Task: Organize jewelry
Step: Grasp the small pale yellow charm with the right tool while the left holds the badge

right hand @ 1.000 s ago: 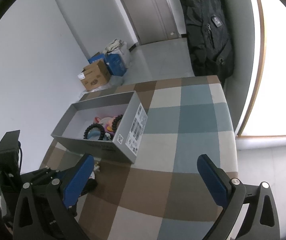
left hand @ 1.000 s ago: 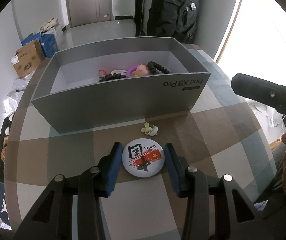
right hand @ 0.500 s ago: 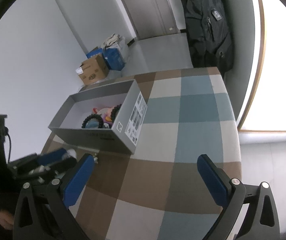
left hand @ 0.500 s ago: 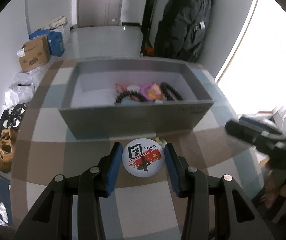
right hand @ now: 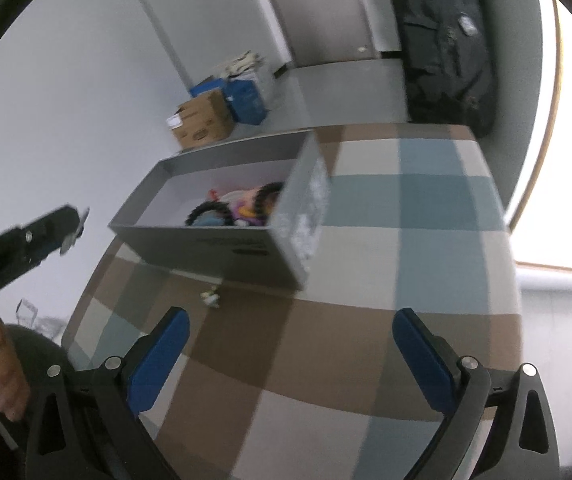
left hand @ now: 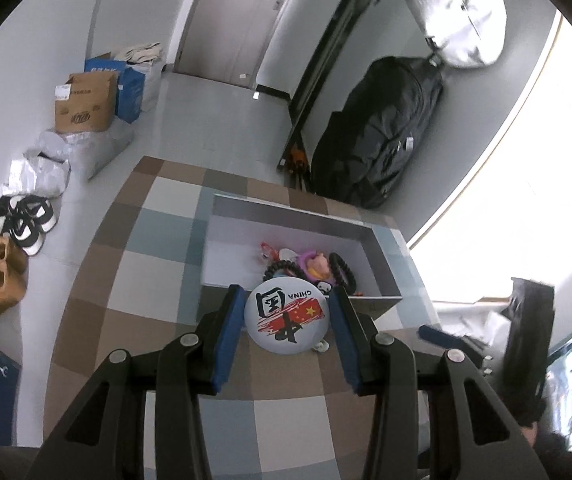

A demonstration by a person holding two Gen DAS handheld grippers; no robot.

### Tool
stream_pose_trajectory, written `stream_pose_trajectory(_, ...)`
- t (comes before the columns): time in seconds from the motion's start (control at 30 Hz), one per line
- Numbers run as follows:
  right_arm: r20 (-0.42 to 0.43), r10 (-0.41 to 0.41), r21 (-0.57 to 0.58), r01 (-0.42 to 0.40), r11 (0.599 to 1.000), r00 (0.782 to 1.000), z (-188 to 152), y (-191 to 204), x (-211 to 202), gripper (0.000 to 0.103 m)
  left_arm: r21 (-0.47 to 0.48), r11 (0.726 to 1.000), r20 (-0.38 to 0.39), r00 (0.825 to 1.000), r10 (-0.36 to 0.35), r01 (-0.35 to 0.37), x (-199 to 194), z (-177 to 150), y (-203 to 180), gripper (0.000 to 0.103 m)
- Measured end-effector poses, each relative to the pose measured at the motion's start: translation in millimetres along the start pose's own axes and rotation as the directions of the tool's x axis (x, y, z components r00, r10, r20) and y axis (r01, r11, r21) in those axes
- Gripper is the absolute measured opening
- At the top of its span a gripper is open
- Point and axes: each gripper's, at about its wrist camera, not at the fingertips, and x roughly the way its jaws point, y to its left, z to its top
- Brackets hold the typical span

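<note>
My left gripper [left hand: 286,295] is shut on a round white badge [left hand: 288,320] printed with black characters and a red flag. It holds the badge in the air just before the near wall of the grey box [left hand: 286,210]. Inside the box lie black bead bracelets [left hand: 340,266], a pink trinket [left hand: 314,262] and a red piece. A small pale trinket [right hand: 210,297] rests on the checked cloth in front of the box [right hand: 213,240]. My right gripper [right hand: 290,314] hangs open over the cloth with nothing between its fingers. The right wrist view shows the left gripper [right hand: 65,224] at the left edge.
The checked tablecloth [right hand: 366,340] covers a round table. On the floor beyond are cardboard boxes [left hand: 85,104], shoes [left hand: 25,220] and a black bag [left hand: 378,140] against the wall. A person's hand [right hand: 1,368] grips the left tool's handle.
The left gripper has lifted the badge off the cloth and carried it up toward the box, rolling as it went. The right gripper shifted slightly and now shows the pale trinket ahead.
</note>
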Motion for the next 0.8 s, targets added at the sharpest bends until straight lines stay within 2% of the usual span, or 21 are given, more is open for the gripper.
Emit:
stream_pose_trajectory(0.17, -0.034, 0.029, -0.070, -0.031, 0.997, 0.999, 0.4, 24.6, 17.2, 0.083, -0.033, 0.999, 0.010, 1.000, -0.021, 0.021, -2.0, 2.8, 11.4, 0.038)
stream_pose_trajectory(0.33, -0.056, 0.023, -0.136, -0.031, 0.990, 0.998, 0.5, 43.4, 35.1, 0.059, -0.044, 0.998, 0.011, 0.999, -0.033, 0.034, -4.6, 5.3, 17.5, 0.038)
stream_pose_trajectory(0.5, -0.047, -0.035, -0.202, 0.025, 0.979, 0.998, 1.8, 55.5, 47.4, 0.054, -0.050, 0.998, -0.005, 1.000, -0.029, 0.029, -0.1, 6.4, 23.8, 0.038)
stream_pose_trajectory(0.57, -0.041, -0.060, -0.228, 0.049, 0.972, 0.997, 2.6, 60.0, 50.6, 0.049, -0.056, 0.998, -0.009, 1.000, -0.028, 0.027, 1.0, 7.0, 26.1, 0.038)
stream_pose_trajectory(0.6, -0.039, -0.073, -0.242, 0.062, 0.968, 0.997, 2.5, 62.1, 51.9, 0.040, -0.060, 0.998, -0.011, 0.999, -0.030, 0.029, 1.5, 7.3, 27.3, 0.038)
stream_pose_trajectory(0.8, -0.033, -0.134, -0.292, 0.118, 0.949, 0.990, 4.1, 64.6, 54.7, 0.012, -0.059, 0.998, -0.014, 1.000, -0.027, 0.026, 1.6, 7.8, 27.3, 0.038)
